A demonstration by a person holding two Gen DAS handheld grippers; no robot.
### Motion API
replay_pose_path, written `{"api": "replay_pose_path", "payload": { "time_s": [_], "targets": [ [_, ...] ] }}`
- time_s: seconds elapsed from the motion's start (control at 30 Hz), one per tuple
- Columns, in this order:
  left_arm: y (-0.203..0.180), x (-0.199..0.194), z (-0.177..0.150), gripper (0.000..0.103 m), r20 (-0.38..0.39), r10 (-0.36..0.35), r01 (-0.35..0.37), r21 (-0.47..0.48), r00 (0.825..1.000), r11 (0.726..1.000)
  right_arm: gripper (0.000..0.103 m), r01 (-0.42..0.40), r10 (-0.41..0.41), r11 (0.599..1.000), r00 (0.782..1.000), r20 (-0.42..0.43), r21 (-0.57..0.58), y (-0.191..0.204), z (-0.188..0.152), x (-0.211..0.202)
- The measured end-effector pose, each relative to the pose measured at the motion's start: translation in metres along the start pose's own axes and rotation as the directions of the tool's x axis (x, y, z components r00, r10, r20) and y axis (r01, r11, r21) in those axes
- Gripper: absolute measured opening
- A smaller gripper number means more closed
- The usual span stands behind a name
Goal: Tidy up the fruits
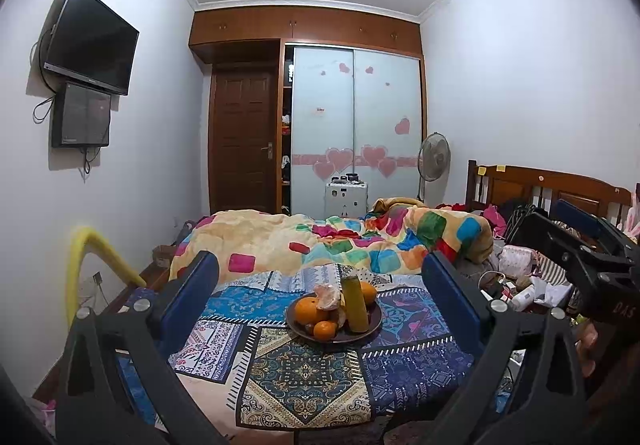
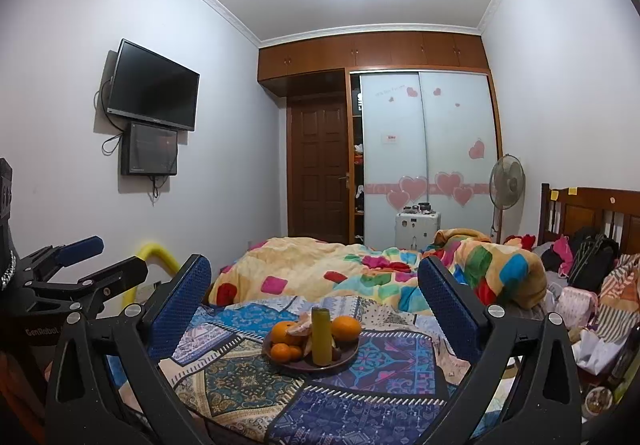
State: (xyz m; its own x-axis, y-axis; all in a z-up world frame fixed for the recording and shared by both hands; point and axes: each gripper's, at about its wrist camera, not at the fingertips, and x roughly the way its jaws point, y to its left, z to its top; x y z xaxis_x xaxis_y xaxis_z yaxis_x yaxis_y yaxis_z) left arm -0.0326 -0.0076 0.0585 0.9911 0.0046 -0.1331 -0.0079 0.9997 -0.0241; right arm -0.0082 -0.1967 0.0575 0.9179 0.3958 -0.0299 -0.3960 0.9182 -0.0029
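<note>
Fruit sits piled on a dark round plate (image 1: 372, 329) in the middle of a small round surface (image 1: 304, 377) w/ a patchwork-print cloth, set just in front of the bed (image 1: 280, 241). Both claws hang back from it, apart from everything: left claw (image 1: 320, 309) spread wide, holding nothing; right claw (image 2: 316, 309) likewise spread wide & empty. On the plate: a big orange (image 1: 307, 309) at left, a 2nd big orange (image 2: 346, 328) toward the back right, a smaller mandarin (image 1: 325, 329) at the front, a tall yellow-green bottle (image 1: 355, 303) standing upright in the middle, plus a pale pinkish peeled-looking piece (image 1: 327, 297) resting on top; can't tell exactly what that is. Handling, as a guess: oranges look firm, fairly heavy, round, so likely to roll or squirt out of flat pads — best taken across the widest part, pads on opposite sides, moderate squeeze. Mandarin prob. lighter & softer-skinned, so gentler grip. The peeled piece looks soft & fragile, easy to crush; light pinch only. Bottle looks stiff, smooth, top-heavy & touching the fruit, so lifting a neighbour could tip it; grab low-to-mid body if it has to move. Plate is shallow, so little rim to stop anything rolling off.
</note>
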Motion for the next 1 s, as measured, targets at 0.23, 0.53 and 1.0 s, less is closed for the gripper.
{"api": "replay_pose_path", "payload": {
  "time_s": [0.23,0.53,1.0],
  "targets": [
    [-0.0015,0.002,-0.0026,0.103,-0.008,-0.005,0.005,0.005,1.0,1.0,0.103,0.005,-0.005,1.0,1.0,-0.006,0.003,-0.0013,-0.0016,0.0022],
    [-0.0038,0.0033,-0.0033,0.103,-0.014,-0.011,0.011,0.007,1.0,1.0,0.103,0.01,-0.01,1.0,1.0,-0.01,0.006,-0.0028,-0.0014,0.0018],
    [-0.0062,0.0105,-0.0053,0.103,-0.032,-0.024,0.024,0.0,0.999,1.0,0.103,0.012,-0.012,1.0,1.0,-0.016,0.019,-0.0078,-0.0037,0.0031]
  ]
}}
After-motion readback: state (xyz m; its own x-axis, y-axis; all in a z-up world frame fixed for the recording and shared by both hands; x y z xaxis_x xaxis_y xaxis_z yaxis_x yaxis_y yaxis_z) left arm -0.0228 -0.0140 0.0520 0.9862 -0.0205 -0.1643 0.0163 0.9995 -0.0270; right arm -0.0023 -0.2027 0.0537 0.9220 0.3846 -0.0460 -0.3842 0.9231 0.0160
